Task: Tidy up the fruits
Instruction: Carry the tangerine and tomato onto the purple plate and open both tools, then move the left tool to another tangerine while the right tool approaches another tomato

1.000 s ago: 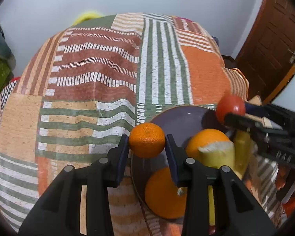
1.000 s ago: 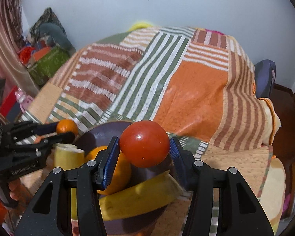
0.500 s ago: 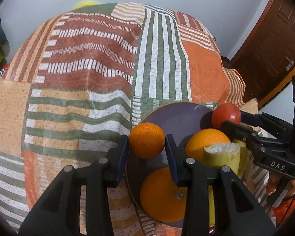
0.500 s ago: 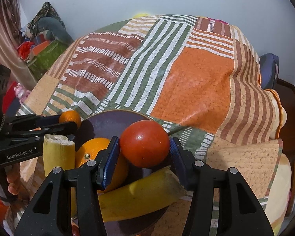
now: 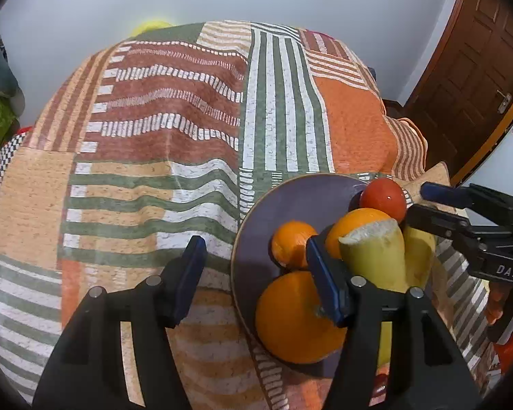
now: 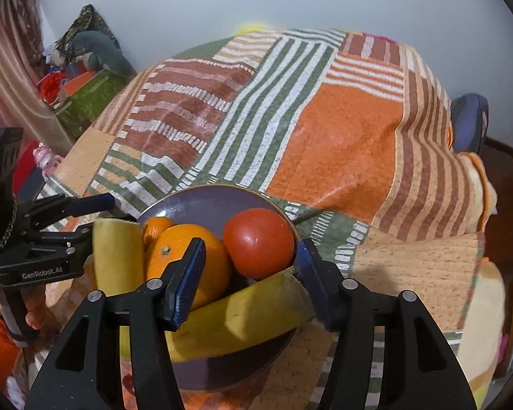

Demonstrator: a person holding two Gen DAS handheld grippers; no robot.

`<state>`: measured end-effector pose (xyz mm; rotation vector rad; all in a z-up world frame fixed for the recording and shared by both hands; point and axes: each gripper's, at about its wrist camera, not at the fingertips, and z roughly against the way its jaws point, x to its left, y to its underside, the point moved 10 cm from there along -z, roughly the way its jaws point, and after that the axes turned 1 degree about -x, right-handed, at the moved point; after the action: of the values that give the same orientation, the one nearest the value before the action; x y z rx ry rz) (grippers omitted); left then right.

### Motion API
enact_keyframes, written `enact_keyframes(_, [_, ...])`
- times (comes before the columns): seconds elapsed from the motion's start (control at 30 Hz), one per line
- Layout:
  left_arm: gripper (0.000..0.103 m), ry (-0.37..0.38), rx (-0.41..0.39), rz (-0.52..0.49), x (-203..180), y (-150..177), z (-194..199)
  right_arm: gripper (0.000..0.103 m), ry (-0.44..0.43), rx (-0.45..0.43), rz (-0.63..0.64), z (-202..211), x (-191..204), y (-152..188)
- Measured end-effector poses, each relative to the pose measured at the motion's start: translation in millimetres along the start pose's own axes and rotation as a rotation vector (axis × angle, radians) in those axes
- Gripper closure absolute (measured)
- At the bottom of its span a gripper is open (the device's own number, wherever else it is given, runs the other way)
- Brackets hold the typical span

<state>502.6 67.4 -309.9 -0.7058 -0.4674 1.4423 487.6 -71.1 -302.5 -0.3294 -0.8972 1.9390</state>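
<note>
Change: small orange (image 5: 292, 244) has left the left gripper (image 5: 256, 266) and lies in the purple bowl (image 5: 290, 194).
Left gripper: jaws opening, nothing between them.
Right gripper (image 6: 249, 263): jaws opening, tomato (image 6: 258, 241) between them, resting on the bowl's fruit.

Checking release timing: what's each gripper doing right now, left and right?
Left gripper: jaws opening, nothing between them; the small orange lies in the bowl.
Right gripper: jaws opening, pads clear of the tomato, which rests in the bowl.
</note>
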Motion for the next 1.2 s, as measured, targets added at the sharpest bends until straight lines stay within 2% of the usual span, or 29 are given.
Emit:
enact_keyframes(0.3, [0.043, -0.064, -0.066, -0.079, -3, 15, 58, 0.049, 0.001, -0.069, 0.018, 50, 17, 5])
enact_keyframes(0.67, [0.043, -0.051, -0.112, -0.099, -24, 63, 142, 0.044, 0.002, -0.146, 0.076, 122, 58, 45])
enact_keyframes(0.97, [0.04, -0.025, -0.066, -0.118, -47, 123, 171, 0.042, -0.01, -0.135, 0.097, 147, 87, 90])
enact_keyframes(1.2, [0.04, -0.014, 0.001, -0.13, -57, 167, 164, 0.042, -0.006, -0.078, 0.128, 133, 106, 129])
